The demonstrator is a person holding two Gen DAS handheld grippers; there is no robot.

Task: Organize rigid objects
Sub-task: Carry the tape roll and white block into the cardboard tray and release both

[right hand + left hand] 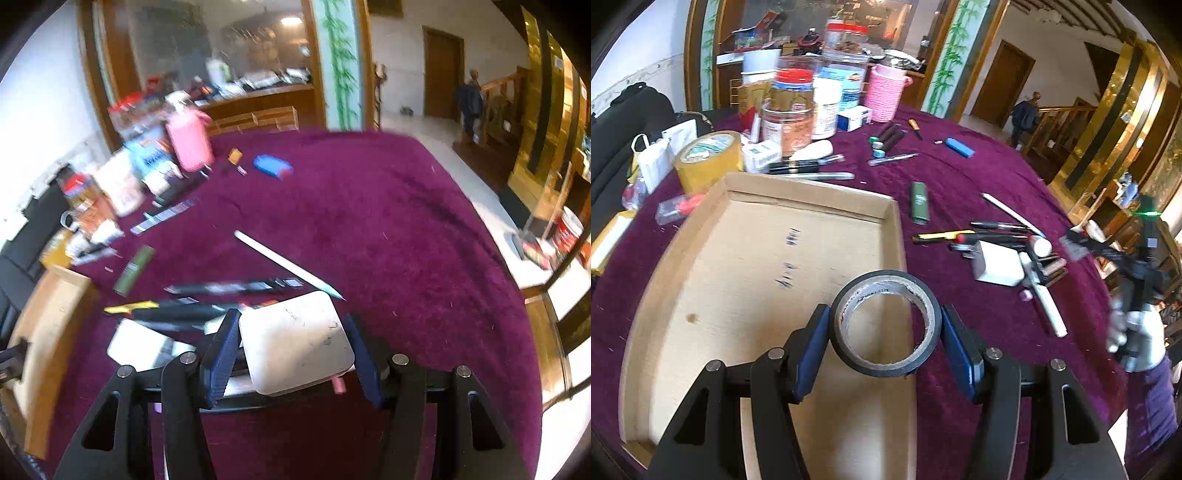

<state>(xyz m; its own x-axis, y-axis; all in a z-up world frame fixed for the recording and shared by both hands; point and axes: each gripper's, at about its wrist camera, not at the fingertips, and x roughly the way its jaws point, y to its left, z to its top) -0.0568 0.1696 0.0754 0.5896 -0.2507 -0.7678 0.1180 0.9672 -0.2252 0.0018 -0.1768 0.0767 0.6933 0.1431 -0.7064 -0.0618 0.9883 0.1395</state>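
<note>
My left gripper (884, 314) is shut on a roll of black tape (844, 349), its blue pads pressing both sides. The roll hangs over the right wall of a shallow cardboard tray (738, 258), which holds nothing. My right gripper (291, 321) is shut on a white plug block (295, 343), held just above a heap of pens (221, 288) and a second white block (144, 345) on the purple cloth. In the left wrist view the right gripper (1049, 266) sits at the right end of that heap, held by a gloved hand (1134, 332).
A green lighter (919, 203), a white stick (1012, 214), a blue lighter (958, 147) and dark tubes (888, 138) lie on the cloth. Jars (790, 110), a pink knitted holder (886, 94) and yellow tape (709, 158) crowd the far left. A person (1025, 114) stands by the distant stairs.
</note>
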